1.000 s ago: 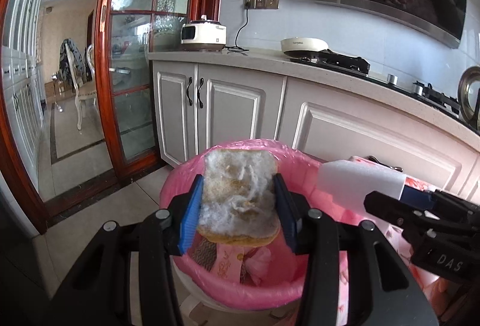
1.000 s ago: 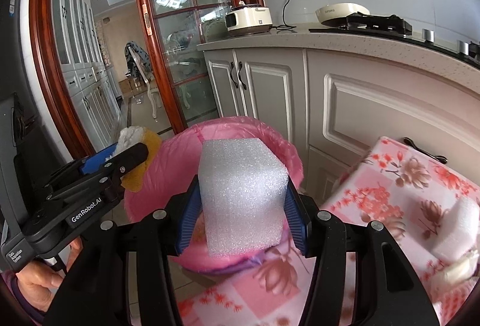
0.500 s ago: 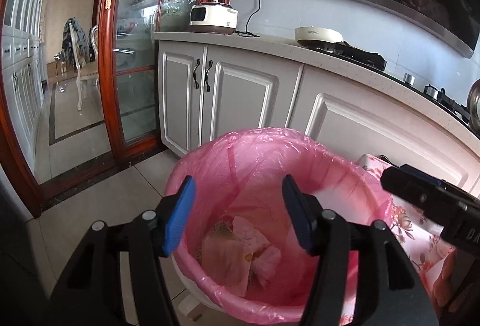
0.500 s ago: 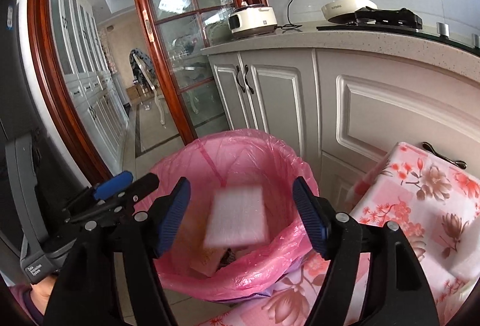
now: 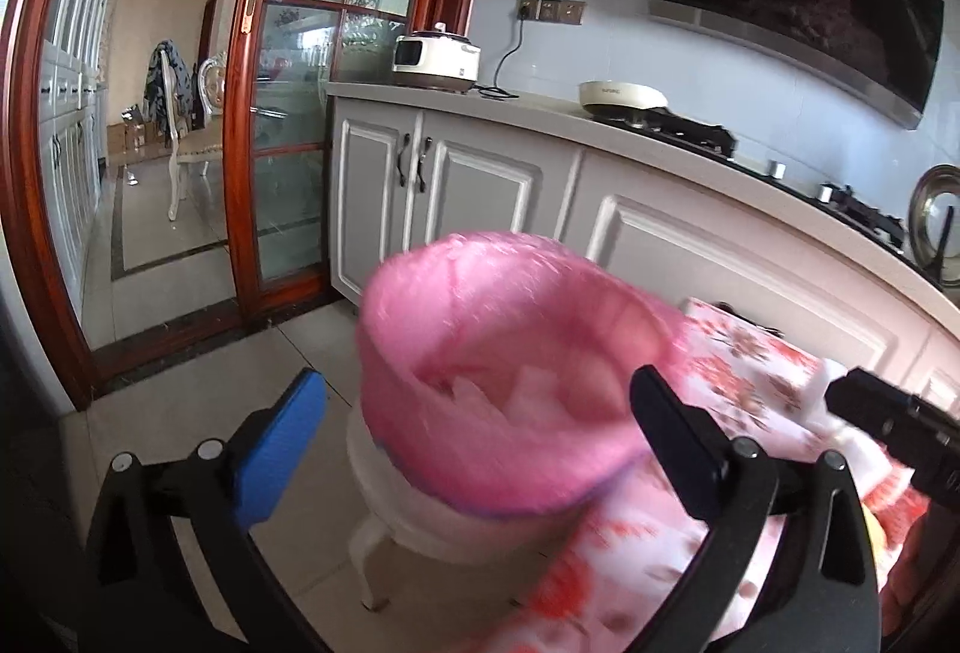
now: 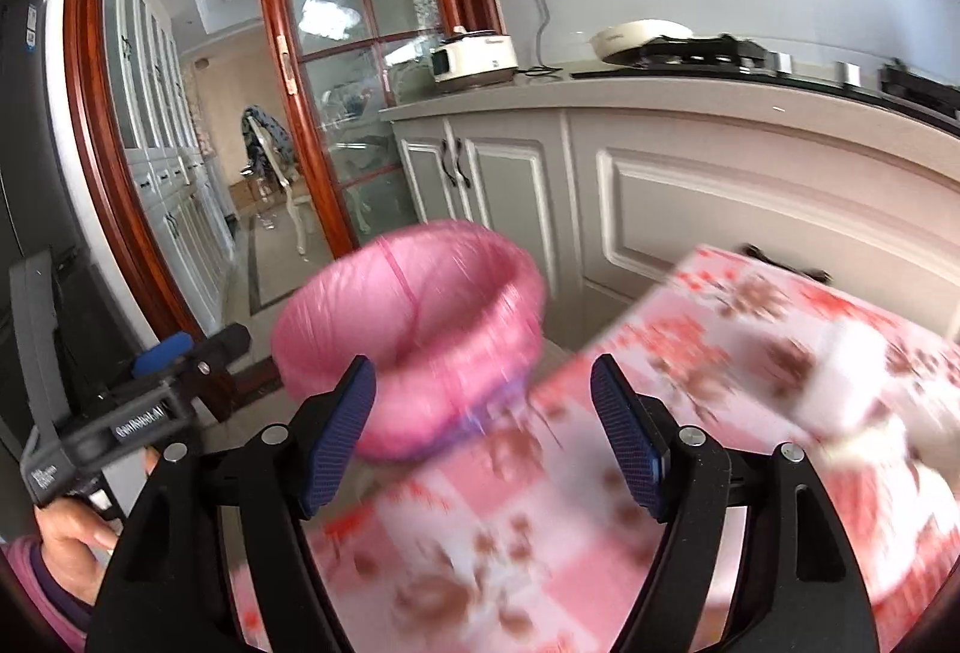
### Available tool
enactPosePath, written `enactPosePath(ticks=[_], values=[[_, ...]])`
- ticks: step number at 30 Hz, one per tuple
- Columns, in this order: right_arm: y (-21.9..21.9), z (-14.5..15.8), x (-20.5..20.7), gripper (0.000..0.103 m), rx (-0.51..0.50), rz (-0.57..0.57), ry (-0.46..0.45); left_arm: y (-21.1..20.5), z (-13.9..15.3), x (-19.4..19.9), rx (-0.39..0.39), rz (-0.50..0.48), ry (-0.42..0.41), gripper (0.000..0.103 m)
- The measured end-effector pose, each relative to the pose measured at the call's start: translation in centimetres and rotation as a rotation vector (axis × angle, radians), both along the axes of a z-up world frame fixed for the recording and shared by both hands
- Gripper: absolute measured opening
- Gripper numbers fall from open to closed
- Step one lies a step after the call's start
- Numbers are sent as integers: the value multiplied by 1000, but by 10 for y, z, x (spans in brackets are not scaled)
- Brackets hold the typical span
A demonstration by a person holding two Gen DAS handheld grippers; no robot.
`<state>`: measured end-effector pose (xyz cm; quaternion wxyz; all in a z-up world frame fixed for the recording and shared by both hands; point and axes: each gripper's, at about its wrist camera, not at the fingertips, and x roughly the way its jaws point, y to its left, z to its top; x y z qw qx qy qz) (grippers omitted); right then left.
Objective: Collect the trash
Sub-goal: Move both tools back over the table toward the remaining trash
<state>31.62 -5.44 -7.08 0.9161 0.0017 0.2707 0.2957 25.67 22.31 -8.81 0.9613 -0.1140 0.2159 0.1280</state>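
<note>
both grippers empty, next trash sits to the right on the cloth

remaining trash: a blurred white lump (image 6: 840,383) on the floral tablecloth (image 6: 630,503), toward the cloth's right edge in the right wrist view. too smeared to say what it is or to read a long axis. possibly more pale bits just below it, can't tell.

key relation: the lump lies to the right of and beyond the right gripper (image 6: 483,437), well off its centreline, so the right one is the nearer tool by my read. the left gripper (image 5: 480,443) points at the bin and would have to cross over.

bin: pink-lined trash bin (image 5: 498,371) stands on the floor just off the cloth's left corner, in front of the white cabinets (image 5: 480,185). pale pieces show inside the liner, blurred.

grippers:
- right: jaws spread wide, nothing between the pads, touching nothing. it hangs above the cloth near the corner by the bin.
- left: jaws also spread wide and empty, the bin's rim framed between them, no contact visible. in the right wrist view it shows at far left (image 6: 180,353), held by the person's hand (image 6: 72,533).

judgement: next move is likely swing right, line the pads either side of the lump, close. risk: soft, light item, easy to nudge off the cloth's edge.
</note>
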Motion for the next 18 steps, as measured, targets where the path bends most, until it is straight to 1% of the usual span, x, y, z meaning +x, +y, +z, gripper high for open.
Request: enactPosePath(ticks=[3, 6, 7, 9, 13, 18], values=[[-28, -9, -22, 75, -42, -48, 3, -26, -5, -19, -31, -24, -6, 98], [-59, -17, -37, 75, -72, -105, 7, -59, -16, -34, -53, -62, 8, 98], [-72, -20, -43, 75, -78, -130, 11, -72, -20, -39, -61, -87, 18, 98], [-101, -24, -52, 75, -79, -194, 25, -91, -25, -40, -68, -128, 35, 98], [-156, -29, -66, 75, -58, -322, 39, -134, -33, -42, -49, -205, 68, 98], [-218, -38, -71, 78, -50, -452, 68, -168, -38, -42, -54, -286, 100, 98]])
